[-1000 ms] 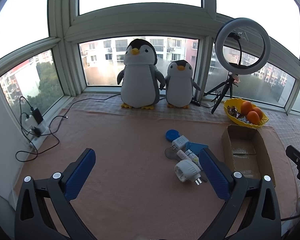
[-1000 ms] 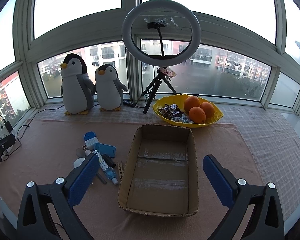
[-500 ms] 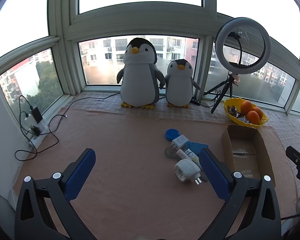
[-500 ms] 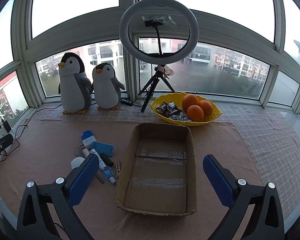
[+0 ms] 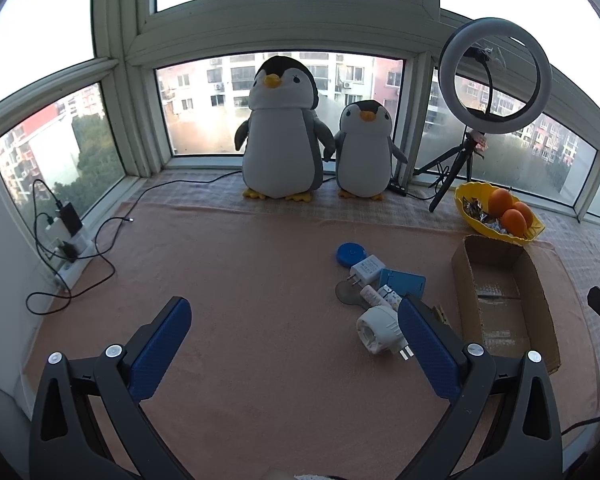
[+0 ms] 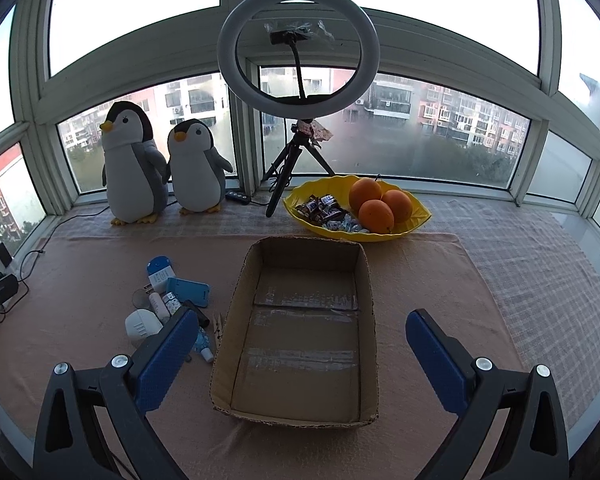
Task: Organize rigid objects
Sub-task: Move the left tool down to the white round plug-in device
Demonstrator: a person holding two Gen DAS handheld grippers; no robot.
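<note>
Right wrist view: cardboard box [image 6: 300, 332] empty; yellow bowl [image 6: 415, 220] holds oranges [image 6: 375, 216].

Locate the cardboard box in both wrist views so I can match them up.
Left wrist: cardboard box at the right edge, seen end-on, right of the clutter pile, empty.
Right wrist: cardboard box centre frame, between the open fingers, empty.
Shared landmark: the yellow bowl of oranges sits just beyond the box's far end in both views.
</note>
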